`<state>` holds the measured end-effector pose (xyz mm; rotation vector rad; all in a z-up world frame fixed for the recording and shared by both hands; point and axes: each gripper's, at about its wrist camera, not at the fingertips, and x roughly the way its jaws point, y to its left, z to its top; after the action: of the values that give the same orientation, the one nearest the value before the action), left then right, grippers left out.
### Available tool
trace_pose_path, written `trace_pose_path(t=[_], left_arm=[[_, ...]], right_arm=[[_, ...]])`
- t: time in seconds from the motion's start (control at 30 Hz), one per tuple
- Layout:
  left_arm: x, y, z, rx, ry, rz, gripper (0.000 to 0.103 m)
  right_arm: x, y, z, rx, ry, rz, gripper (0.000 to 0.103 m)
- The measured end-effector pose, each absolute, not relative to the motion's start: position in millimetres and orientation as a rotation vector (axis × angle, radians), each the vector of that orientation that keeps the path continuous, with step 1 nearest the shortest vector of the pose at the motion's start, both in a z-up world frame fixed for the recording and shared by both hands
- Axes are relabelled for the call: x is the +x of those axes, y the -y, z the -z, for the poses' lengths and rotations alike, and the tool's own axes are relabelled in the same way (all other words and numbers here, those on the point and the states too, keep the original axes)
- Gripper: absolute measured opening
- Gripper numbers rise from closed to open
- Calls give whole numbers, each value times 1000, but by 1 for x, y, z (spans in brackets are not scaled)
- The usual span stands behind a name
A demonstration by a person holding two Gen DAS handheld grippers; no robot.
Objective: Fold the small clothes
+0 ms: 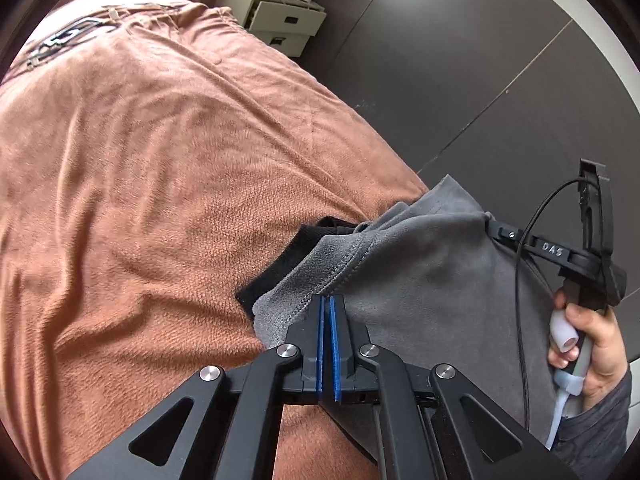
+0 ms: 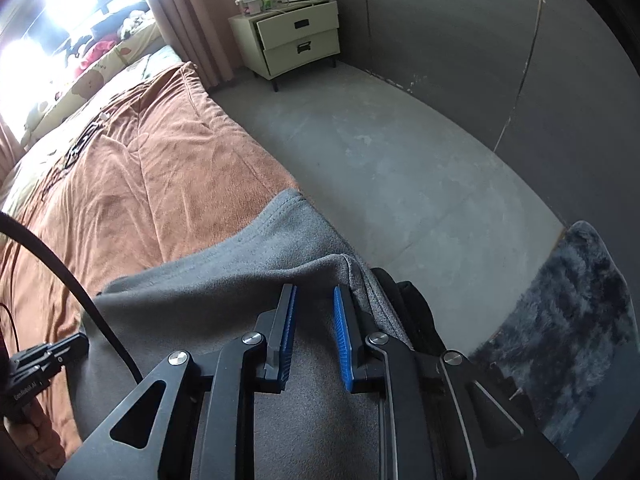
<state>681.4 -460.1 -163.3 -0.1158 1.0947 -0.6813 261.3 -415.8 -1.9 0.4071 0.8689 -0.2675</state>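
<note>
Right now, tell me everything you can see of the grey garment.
The grey garment looks like soft fleece with a stitched hem. It lies rumpled at the edge of the brown blanket, partly hanging over the side, with a black garment beneath it. The left gripper is shut on its hem. The right gripper rests on it with jaws apart, fabric between the pads, not clamped.
</note>
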Motion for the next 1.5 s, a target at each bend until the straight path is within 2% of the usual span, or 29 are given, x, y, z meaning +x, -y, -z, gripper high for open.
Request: trace_pose_path(t=[0.2,0.67,1.03,1.3,1.5], left_arm=[[655,446,137,-138,-1069,706,5],[585,463,127,-71,-1119,848,6],[574,485,159,-7,-1180,835,6],[582,482,147,-18,-1133,836,6],[595,484,153,-41,-1148,824,6]], right_arm=[[220,394,-22,358,-813,203,18],[100,357,-5,211,-766,235,18],[134,374,19,314,-759,270,15],[162,363,-1,220,-747,236,15],[182,370,26,195,-822,282,15]])
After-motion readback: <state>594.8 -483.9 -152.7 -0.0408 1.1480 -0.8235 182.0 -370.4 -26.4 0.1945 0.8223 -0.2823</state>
